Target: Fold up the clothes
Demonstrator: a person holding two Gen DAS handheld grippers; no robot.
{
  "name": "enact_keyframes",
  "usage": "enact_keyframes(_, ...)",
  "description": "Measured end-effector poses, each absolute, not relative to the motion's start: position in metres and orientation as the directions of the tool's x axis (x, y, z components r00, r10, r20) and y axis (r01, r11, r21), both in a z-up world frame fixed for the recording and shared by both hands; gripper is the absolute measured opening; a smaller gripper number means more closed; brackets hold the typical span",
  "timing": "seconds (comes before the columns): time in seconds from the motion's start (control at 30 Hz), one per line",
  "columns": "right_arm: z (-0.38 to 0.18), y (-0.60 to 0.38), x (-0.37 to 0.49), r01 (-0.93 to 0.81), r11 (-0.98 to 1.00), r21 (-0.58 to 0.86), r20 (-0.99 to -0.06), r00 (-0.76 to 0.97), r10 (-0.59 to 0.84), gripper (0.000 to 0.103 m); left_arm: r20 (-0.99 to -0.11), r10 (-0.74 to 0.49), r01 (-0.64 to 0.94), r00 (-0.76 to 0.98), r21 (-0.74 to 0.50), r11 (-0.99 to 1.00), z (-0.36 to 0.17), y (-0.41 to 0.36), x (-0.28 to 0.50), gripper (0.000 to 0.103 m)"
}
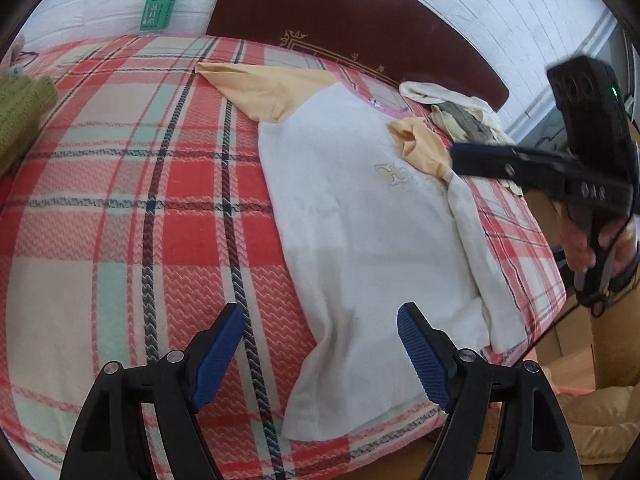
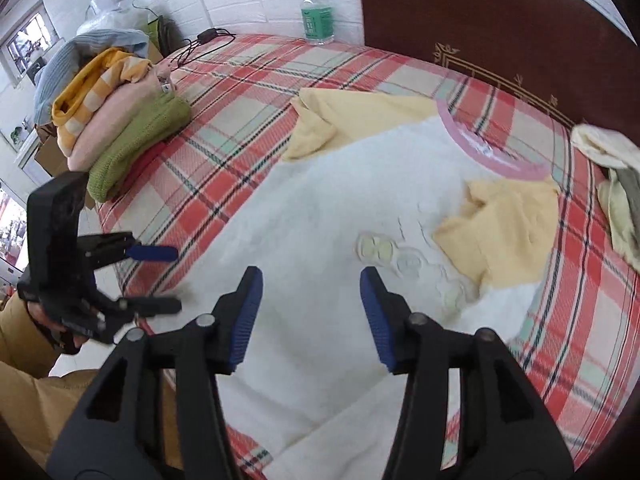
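Note:
A white T-shirt (image 1: pixel 352 232) with yellow sleeves and a pink collar lies on the plaid bed; it also shows in the right wrist view (image 2: pixel 320 216). Its right sleeve (image 2: pixel 500 236) and right side are folded in over the body; the left sleeve (image 2: pixel 360 116) lies spread out. My left gripper (image 1: pixel 320 340) is open and empty above the shirt's lower hem; it also shows in the right wrist view (image 2: pixel 160 276). My right gripper (image 2: pixel 312 304) is open and empty above the shirt's middle; it also shows in the left wrist view (image 1: pixel 456 156) by the folded sleeve.
A stack of folded clothes (image 2: pixel 120 120) sits at the bed's left side. A crumpled cream and grey garment (image 1: pixel 460 116) lies near the dark red headboard (image 1: pixel 340 12). A water bottle (image 2: pixel 317 14) stands by the white brick wall. Cardboard boxes (image 1: pixel 580 340) stand beside the bed.

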State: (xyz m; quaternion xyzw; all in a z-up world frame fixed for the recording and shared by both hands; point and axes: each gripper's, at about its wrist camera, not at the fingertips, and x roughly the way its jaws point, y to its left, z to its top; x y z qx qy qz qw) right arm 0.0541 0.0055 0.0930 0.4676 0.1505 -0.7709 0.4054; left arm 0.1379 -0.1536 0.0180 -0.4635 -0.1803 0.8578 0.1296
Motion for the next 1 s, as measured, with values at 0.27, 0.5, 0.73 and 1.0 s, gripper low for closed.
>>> enact_keyframes(0.27,0.080,-0.110,-0.005,0.788,-0.606,0.110,-0.864,-0.226,-0.451,0.056,-0.733,0.439,-0.114,-0.520,-0.450,-0.886,0.016,-0.137,0.144,0.079)
enact_keyframes(0.5,0.031,-0.164,-0.047,0.736,-0.677,0.019,-0.913,-0.263,-0.311,0.056,-0.724,0.450,-0.114,-0.522,-0.464,-0.878,0.013,-0.136,0.148,0.064)
enact_keyframes(0.73,0.015,-0.171,-0.055,0.723,-0.689,-0.049,-0.908,-0.319,-0.271,0.047,-0.737,0.441,-0.088,-0.512,-0.466,-0.881,0.010,-0.144,0.146,0.017)
enact_keyframes(1.0,0.039,-0.126,-0.076,0.651,-0.742,0.161,-0.872,-0.259,-0.416,0.004,-0.709,0.492,-0.121,-0.505,-0.507,-0.854,0.020,-0.140,0.142,0.007)
